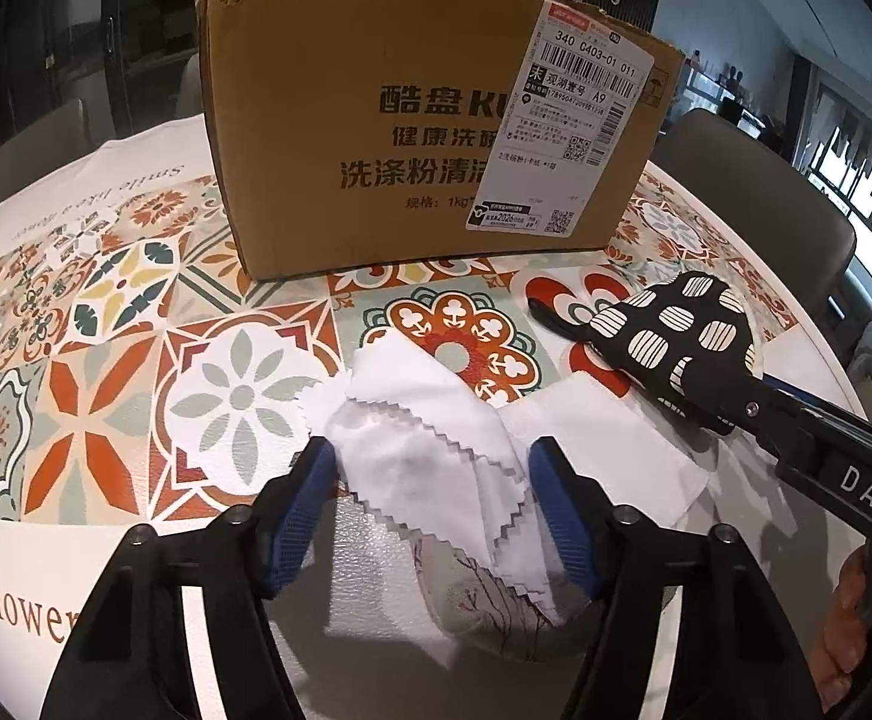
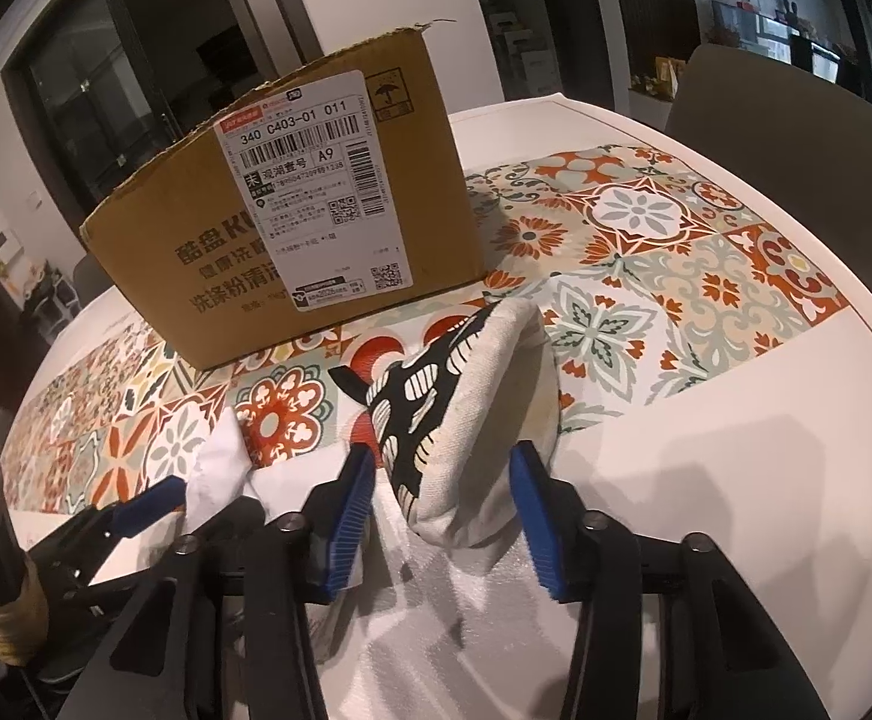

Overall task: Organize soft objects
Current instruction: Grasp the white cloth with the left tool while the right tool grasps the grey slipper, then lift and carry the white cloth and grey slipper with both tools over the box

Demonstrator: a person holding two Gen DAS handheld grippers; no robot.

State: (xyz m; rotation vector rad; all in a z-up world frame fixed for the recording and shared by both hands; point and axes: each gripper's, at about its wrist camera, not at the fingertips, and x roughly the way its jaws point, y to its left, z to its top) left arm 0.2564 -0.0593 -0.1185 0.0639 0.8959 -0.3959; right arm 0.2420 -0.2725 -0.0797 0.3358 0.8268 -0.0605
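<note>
A crumpled white cloth with zigzag edges [image 1: 429, 450] lies on the patterned tablecloth [image 1: 105, 360]. My left gripper [image 1: 432, 516] is open, its blue pads on either side of the cloth. A black oven mitt with white striped dots and a beige inside [image 2: 466, 420] lies to the right; it also shows in the left wrist view [image 1: 676, 336]. My right gripper [image 2: 442, 510] is open around the mitt's near end. A cardboard box [image 1: 423, 120] stands upright behind both items, also seen in the right wrist view [image 2: 291, 222].
The round white table edge [image 2: 796, 420] curves to the right. Grey chairs [image 2: 796, 132] stand behind the table. A second white cloth [image 1: 616, 450] lies flat under the crumpled one. The left gripper [image 2: 153, 498] shows at left in the right wrist view.
</note>
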